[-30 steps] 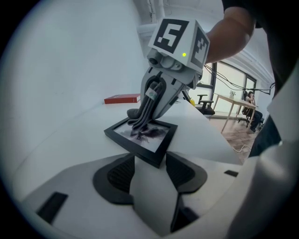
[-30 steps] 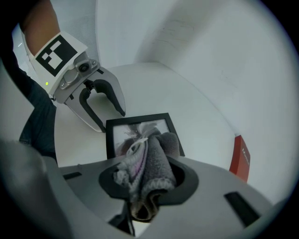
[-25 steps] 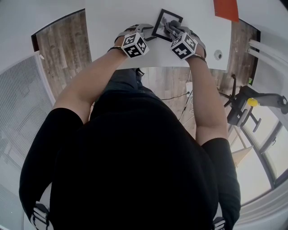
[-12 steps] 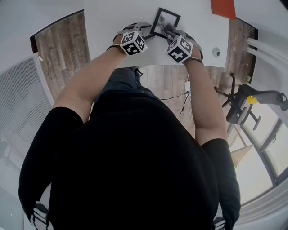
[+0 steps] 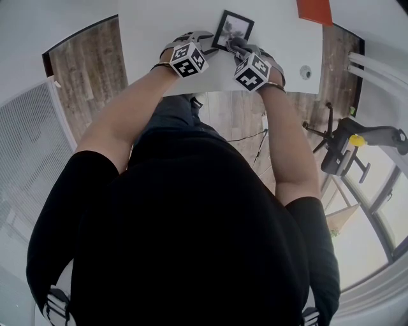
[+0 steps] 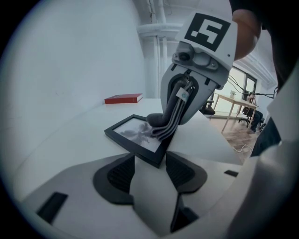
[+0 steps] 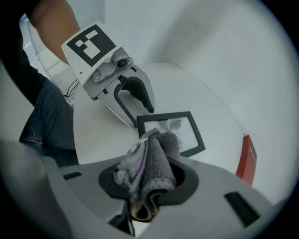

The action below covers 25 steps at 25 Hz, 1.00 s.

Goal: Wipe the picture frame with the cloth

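Observation:
A black-edged picture frame [image 5: 233,28] lies flat on the white table [image 5: 159,25]. My left gripper [image 6: 153,161] has the frame's [image 6: 135,133] near corner wedged between its jaws, and both fingers rest against the frame's edges. In the right gripper view the left gripper [image 7: 142,117] straddles that same corner of the frame [image 7: 187,133]. My right gripper [image 7: 149,175] is shut on a folded grey cloth [image 7: 156,158]. It points steeply down and the cloth [image 6: 156,122] presses on the glass near that corner. In the head view the right gripper [image 5: 234,44] sits over the frame's near edge.
A red book [image 5: 313,11] lies at the far right of the table, also seen as the red book [image 7: 246,161]. A round cable hole [image 5: 307,73] is near the table's right front edge. Wooden floor and an office chair [image 5: 344,149] are beside the table.
My right gripper has slid the cloth a little across the frame toward the near left corner. The left gripper has stayed at the frame's corner.

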Available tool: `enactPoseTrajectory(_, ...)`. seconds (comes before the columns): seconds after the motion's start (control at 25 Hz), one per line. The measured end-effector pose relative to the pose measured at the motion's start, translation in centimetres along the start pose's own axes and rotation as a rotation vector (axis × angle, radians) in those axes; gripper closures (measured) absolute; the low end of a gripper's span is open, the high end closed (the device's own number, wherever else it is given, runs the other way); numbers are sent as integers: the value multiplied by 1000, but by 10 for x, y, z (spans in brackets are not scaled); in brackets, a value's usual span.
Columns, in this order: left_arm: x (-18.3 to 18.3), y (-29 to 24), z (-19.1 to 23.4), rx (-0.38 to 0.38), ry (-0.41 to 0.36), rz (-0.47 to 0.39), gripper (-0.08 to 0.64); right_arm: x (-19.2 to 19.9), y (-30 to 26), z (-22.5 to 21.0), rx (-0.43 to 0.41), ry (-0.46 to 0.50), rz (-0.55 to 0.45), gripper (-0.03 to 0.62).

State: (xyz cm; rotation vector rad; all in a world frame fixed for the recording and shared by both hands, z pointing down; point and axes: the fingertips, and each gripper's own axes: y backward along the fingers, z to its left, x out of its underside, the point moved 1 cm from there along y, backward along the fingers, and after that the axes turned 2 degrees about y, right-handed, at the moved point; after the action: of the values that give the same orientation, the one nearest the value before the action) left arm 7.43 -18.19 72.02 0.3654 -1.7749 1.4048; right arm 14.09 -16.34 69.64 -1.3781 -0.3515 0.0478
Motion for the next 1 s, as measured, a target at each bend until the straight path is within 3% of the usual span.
enactPoseTrajectory(0.4, 1, -1, 0, 8, 19, 22, 347, 0, 17, -2, 28, -123, -53, 486)
enactPoseTrajectory(0.72, 4, -2, 2, 17, 126, 80, 357, 18, 42, 4, 52, -329, -139, 486)
enactPoseTrajectory(1.0, 8, 0, 0, 51, 244, 229, 359, 31, 71, 7, 81, -496, -238, 486)
